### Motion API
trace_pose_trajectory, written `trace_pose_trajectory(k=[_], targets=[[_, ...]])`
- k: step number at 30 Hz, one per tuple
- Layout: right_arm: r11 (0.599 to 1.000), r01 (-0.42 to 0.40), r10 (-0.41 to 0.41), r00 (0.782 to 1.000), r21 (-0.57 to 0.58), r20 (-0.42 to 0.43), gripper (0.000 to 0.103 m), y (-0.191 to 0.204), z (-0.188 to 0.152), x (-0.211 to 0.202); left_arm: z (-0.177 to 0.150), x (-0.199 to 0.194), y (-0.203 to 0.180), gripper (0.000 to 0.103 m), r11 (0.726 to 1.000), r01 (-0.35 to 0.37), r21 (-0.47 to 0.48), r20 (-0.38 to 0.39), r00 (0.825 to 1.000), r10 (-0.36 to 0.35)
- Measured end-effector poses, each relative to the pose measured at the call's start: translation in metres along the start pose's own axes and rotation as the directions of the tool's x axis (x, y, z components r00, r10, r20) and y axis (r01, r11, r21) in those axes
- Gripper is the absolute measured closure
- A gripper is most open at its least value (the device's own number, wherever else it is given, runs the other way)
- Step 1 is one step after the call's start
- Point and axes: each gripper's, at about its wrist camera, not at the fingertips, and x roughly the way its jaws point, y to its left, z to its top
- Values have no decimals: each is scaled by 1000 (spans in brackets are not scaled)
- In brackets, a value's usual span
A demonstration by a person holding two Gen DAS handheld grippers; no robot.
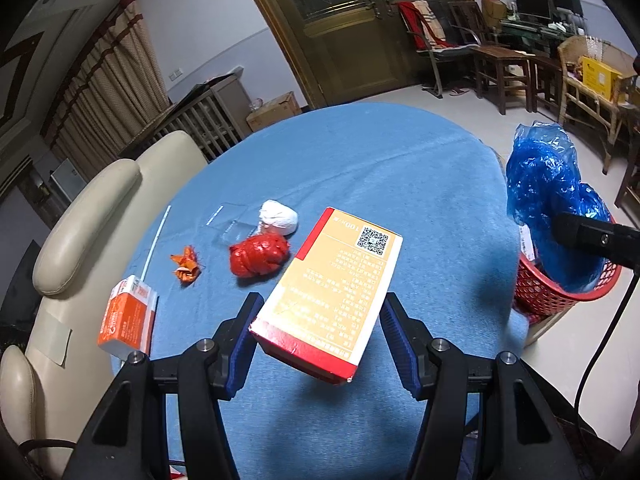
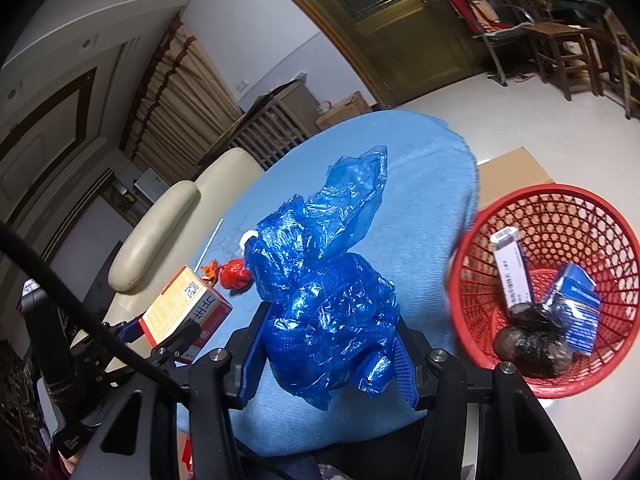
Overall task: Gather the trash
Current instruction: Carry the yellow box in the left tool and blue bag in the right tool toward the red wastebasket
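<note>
My left gripper (image 1: 320, 316) is shut on a red and cream carton (image 1: 332, 288) and holds it above the blue tablecloth (image 1: 380, 168); the carton also shows in the right wrist view (image 2: 184, 304). My right gripper (image 2: 330, 344) is shut on a crumpled blue plastic bag (image 2: 324, 280), held above the table's right side next to the red mesh basket (image 2: 560, 216). The bag and basket also show in the left wrist view, bag (image 1: 548, 184), basket (image 1: 540, 288). On the cloth lie a red wad (image 1: 260, 256), a white wad (image 1: 280, 216), an orange wrapper (image 1: 186, 266) and an orange box (image 1: 128, 316).
The basket holds a white box (image 2: 512, 272), a blue packet (image 2: 576, 312) and a dark lump (image 2: 528, 344). A thin white stick (image 1: 158, 240) and clear film (image 1: 232, 224) lie on the cloth. A cream sofa (image 1: 80, 232) stands left of the table. A cardboard sheet (image 2: 512, 172) lies beyond the basket.
</note>
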Motion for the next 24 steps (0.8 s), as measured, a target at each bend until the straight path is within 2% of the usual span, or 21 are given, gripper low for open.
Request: trace_pose_trajectory(k=[8, 14, 24], targets=[[999, 39, -39, 999, 34, -4, 45, -13, 1, -11, -6, 2, 1, 41, 999, 30, -20, -11, 999, -30], [998, 64, -64, 998, 13, -18, 45, -6, -1, -11, -18, 11, 4, 41, 996, 68, -61, -47, 996, -71], [996, 59, -60, 998, -62, -13, 45, 18, -4, -7, -24, 5, 23, 41, 988, 52, -148, -38, 998, -59]])
